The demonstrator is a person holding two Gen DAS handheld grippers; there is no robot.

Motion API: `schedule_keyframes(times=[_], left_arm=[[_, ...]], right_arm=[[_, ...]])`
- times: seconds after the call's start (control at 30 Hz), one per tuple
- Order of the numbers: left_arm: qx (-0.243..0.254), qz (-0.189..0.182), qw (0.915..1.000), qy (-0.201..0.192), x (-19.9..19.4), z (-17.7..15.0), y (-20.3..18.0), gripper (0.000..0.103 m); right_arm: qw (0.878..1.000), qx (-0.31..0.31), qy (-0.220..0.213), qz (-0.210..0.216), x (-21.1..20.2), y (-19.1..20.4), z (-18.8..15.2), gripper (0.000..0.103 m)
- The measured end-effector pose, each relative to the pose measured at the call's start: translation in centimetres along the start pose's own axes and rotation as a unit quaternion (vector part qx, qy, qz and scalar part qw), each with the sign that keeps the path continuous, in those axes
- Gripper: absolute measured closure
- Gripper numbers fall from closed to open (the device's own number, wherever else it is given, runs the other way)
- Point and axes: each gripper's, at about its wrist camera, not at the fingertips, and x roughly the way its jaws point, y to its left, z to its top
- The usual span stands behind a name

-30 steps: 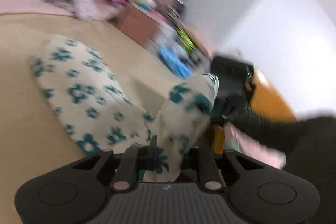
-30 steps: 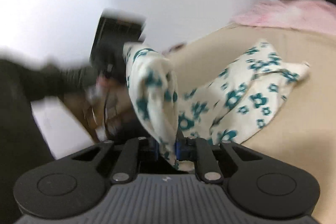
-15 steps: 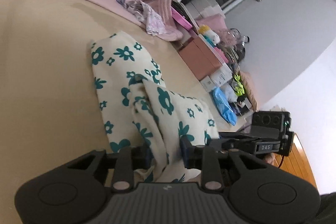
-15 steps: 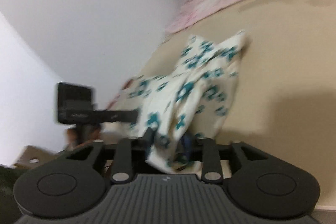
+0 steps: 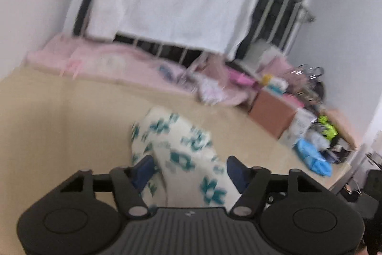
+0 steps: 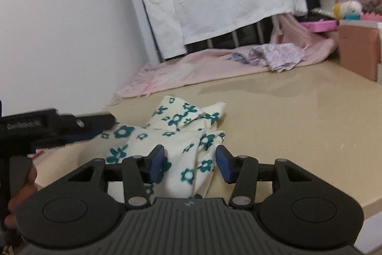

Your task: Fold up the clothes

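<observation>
Both claws, the left claw (image 5: pixel 188 167) and the right claw (image 6: pixel 189 163), have just been opening off the flowered garment (image 6: pixel 176 135) lying low-centre on the beige surface (image 6: pixel 286 123), a fold apparently finished; next, regripping or smoothing.

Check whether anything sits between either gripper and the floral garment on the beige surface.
Nothing visible does. The floral garment lies directly between the open pads of the right gripper and of the left gripper; both jaws have just been opening, apparently releasing it.
</observation>
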Motion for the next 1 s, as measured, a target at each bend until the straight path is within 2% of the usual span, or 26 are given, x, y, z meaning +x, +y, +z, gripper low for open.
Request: schedule_keyframes(times=[0.07, 0.13, 0.17, 0.2, 0.23, 0.27, 0.4, 0.47, 0.57, 0.67, 0.73, 0.83, 0.93, 0.97, 1.0], left_arm=[[-0.021, 0.001, 0.9998, 0.006, 0.3, -0.7, 0.7, 0.053], [-0.039, -0.008, 0.9992, -0.001, 0.2, -1.2, 1.1, 0.061], [-0.043, -0.011, 0.999, -0.001, 0.1, -1.4, 1.3, 0.074], [-0.053, -0.015, 0.9985, 0.0, 0.1, -1.5, 1.6, 0.078], [-0.067, -0.02, 0.9975, 0.002, 0.0, -1.6, 2.0, 0.079], [-0.093, -0.029, 0.9953, 0.003, 0.1, -1.8, 2.7, 0.081], [-0.198, -0.071, 0.9776, 0.014, 0.7, -2.8, 5.9, 0.084], [-0.215, -0.078, 0.9735, 0.011, 0.5, -3.4, 6.5, 0.081], [-0.195, -0.07, 0.9779, -0.027, -0.9, -3.8, 5.5, 0.074], [-0.18, -0.052, 0.9816, -0.035, -1.2, -3.9, 5.4, 0.074], [-0.177, -0.048, 0.9823, -0.038, -1.2, -4.2, 5.4, 0.072], [-0.172, -0.041, 0.9833, -0.043, -1.1, -4.8, 5.4, 0.073], [-0.169, -0.022, 0.9843, -0.047, -1.7, -4.4, 5.0, 0.064], [-0.168, -0.016, 0.9845, -0.049, -1.9, -4.2, 4.8, 0.062], [-0.144, -0.005, 0.9877, -0.059, -2.3, -3.7, 4.0, 0.062]], right_arm=[[1.0, 0.006, -0.006, -0.01, 0.4, 0.3, -0.5, 0.055], [1.0, 0.03, -0.002, 0.0, 0.7, -0.1, -0.7, 0.057], [0.999, 0.037, 0.002, 0.003, 1.1, -0.3, -0.7, 0.063], [0.999, 0.046, 0.006, 0.008, 1.5, -0.5, -0.7, 0.068], [0.998, 0.06, 0.013, 0.021, 1.7, -0.8, -0.7, 0.081], [0.996, 0.075, 0.022, 0.035, 1.8, -1.2, -0.8, 0.088], [0.98, 0.18, 0.036, 0.08, 2.7, -4.5, -1.3, 0.092], [0.972, 0.209, 0.042, 0.097, 2.9, -5.7, -1.5, 0.088], [0.981, 0.171, 0.02, 0.088, 1.8, -5.0, -1.2, 0.083], [0.992, 0.119, -0.02, 0.048, 0.6, -3.7, -0.1, 0.076], [0.994, 0.096, -0.04, 0.024, 0.5, -3.1, 0.4, 0.076], [0.997, 0.063, -0.034, 0.039, 1.6, -1.9, 1.0, 0.087], [0.999, 0.042, 0.009, 0.006, 3.9, -0.8, 0.4, 0.089], [0.999, 0.039, 0.005, 0.003, 3.8, -0.6, 0.3, 0.089], [0.999, 0.036, 0.001, -0.001, 3.8, -0.4, 0.3, 0.089]])
